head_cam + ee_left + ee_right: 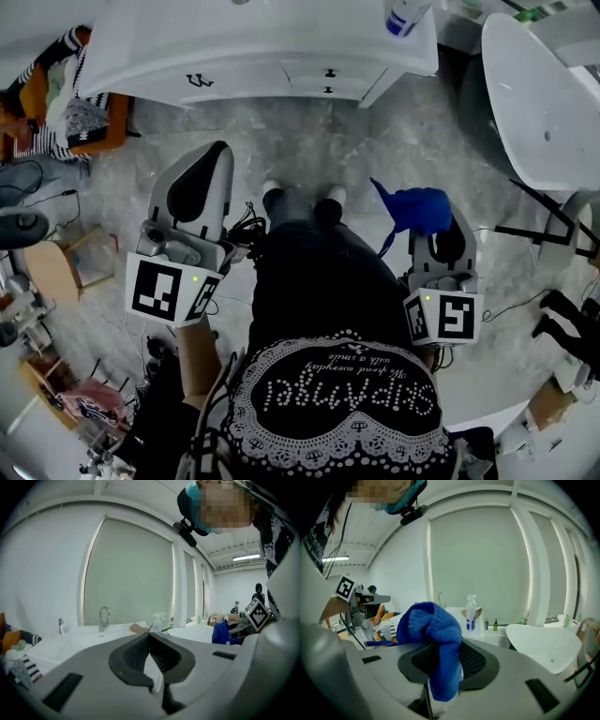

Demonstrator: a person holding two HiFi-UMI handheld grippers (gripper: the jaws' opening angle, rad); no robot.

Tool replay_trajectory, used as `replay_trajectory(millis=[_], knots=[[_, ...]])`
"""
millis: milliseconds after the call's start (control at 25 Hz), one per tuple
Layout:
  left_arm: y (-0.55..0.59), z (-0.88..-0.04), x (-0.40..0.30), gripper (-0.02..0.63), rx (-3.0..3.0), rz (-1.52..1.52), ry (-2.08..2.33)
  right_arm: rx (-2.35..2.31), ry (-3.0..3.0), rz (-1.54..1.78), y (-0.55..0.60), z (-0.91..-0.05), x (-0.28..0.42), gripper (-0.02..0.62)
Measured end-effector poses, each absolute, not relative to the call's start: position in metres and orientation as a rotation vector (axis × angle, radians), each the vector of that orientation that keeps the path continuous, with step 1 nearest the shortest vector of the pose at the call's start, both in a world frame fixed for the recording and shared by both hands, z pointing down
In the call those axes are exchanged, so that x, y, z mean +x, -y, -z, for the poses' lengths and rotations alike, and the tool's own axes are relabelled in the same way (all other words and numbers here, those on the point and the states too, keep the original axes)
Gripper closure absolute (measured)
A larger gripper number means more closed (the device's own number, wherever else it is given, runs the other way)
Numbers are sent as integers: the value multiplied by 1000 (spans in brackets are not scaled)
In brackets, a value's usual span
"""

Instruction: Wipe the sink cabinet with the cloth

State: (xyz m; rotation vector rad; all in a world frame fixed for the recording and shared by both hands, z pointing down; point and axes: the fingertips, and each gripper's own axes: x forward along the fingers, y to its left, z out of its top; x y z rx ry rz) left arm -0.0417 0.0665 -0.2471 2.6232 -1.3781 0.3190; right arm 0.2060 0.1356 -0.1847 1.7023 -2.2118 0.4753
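Two grippers noted. Right gripper [449, 660], lower right of the head view, is clamped on the blue cloth [420, 208], apparently carried ready for wiping. Left gripper [151, 645] is closed on nothing, seemingly spare. Sink cabinet [253, 52] stands upper centre, well apart.

Facing the sink cabinet, one gripper either side

The sink cabinet [253, 56] runs across the top of the head view, with a spray bottle [405, 17] on its right end. Left gripper [217, 155] is mid-left. Right gripper [442, 232] is mid-right, cloth [417, 208] between its jaws. A tub [544, 103] fills the upper right corner.
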Motion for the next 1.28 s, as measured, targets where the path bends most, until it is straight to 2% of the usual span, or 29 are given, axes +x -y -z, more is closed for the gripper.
replay_trajectory(millis=[240,800,1280], knots=[[-58,259,-52,606,2562,-195,1456,1761,2173,-514,-150,182,222,480],[-64,256,-6,606,2698,-244,1287,1857,2141,-518,-172,184,231,480],[-68,259,2,606,2705,-240,1246,1864,2126,-510,-178,189,233,480]])
